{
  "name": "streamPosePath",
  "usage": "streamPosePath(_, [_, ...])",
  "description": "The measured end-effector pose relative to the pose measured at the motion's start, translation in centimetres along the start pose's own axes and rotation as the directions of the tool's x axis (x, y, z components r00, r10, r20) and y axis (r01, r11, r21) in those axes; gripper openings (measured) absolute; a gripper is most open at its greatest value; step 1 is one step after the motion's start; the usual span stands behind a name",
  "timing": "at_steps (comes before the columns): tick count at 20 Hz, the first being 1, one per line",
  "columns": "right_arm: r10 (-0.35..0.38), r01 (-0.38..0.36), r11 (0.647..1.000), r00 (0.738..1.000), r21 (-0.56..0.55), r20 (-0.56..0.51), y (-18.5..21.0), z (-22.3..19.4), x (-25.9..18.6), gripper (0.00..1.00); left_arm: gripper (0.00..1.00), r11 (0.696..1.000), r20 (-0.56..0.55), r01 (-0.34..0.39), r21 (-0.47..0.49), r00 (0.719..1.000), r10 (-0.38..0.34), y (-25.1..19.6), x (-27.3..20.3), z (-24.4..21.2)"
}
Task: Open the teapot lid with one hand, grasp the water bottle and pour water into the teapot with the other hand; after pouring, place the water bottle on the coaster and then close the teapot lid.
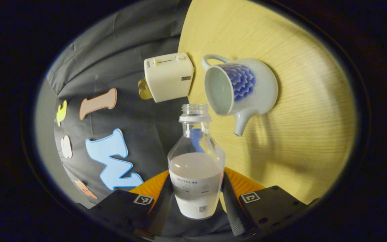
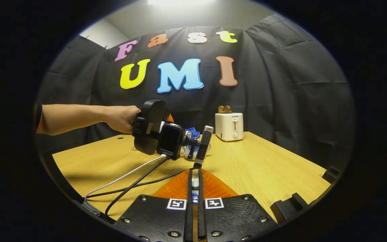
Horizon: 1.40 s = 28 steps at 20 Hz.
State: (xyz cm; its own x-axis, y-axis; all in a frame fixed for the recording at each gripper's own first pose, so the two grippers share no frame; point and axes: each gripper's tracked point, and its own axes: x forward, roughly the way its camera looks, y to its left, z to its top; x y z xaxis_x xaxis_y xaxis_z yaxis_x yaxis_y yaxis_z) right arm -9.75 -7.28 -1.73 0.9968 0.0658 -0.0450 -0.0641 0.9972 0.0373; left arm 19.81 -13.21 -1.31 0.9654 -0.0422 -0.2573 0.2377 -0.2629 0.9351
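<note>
My left gripper is shut on a clear, uncapped water bottle that is about half full of cloudy liquid. The bottle's mouth sits close beside the open top of the white teapot with a blue flower pattern, which stands lidless on the wooden table. No stream of water shows. In the right gripper view a hand holds the left gripper over the table, with the teapot partly hidden behind it. My right gripper is shut on the small teapot lid, held nearer the camera and off to one side.
A white toaster stands at the back of the table, close to the teapot. Cables trail from the left gripper across the near left of the table. Black blocks sit at its right edge.
</note>
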Motion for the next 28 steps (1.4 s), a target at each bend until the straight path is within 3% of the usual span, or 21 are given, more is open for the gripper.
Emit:
streamPosePath(13, [-0.001, 0.001, 1.000, 1.000, 0.001, -0.006, -0.4, -0.2, -0.1, 0.06, 0.87, 0.990, -0.012, -0.012, 0.139, 1.000, 0.014, 1.7, -0.2, 0.1])
streamPosePath(28, [-0.010, 0.010, 1.000, 1.000, 0.001, -0.014, -0.8, -0.4, -0.1, 0.06, 0.86, 0.950, -0.030, -0.015, 0.313, 0.999, 0.025, 3.4, -0.5, -0.1])
